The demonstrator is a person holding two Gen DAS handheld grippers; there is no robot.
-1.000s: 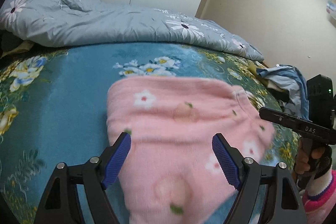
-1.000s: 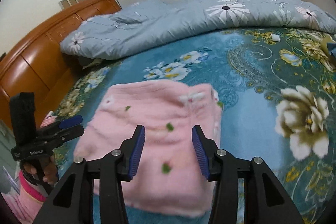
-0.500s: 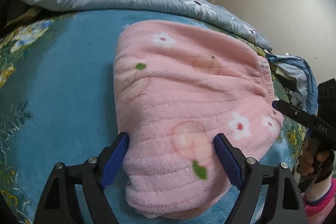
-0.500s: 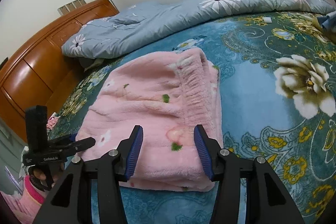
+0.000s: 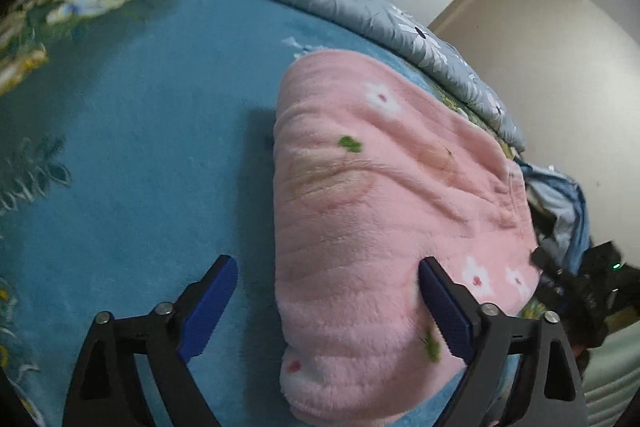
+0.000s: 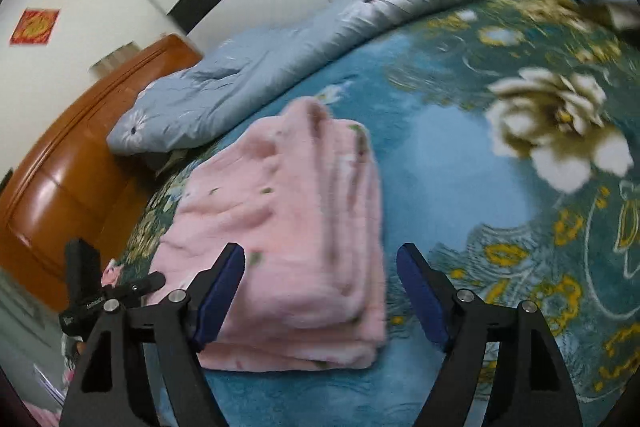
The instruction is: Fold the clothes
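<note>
Since the pink garment [image 6: 288,235] lies folded in layers on the bed [image 6: 460,155], folding appears nearly complete; left gripper [image 5: 326,301] and right gripper [image 6: 320,291] jaws are opening, empty, straddling its corners.

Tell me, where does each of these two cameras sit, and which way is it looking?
Left wrist view: sits on the left gripper, looking down along its opening fingers at the folded pink garment on the bed; the right gripper shows at the right edge.
Right wrist view: sits on the right gripper, fingers opening, facing the headboard; the left gripper shows at the left.
Shared: garment, bed, grey-blue quilt.
</note>
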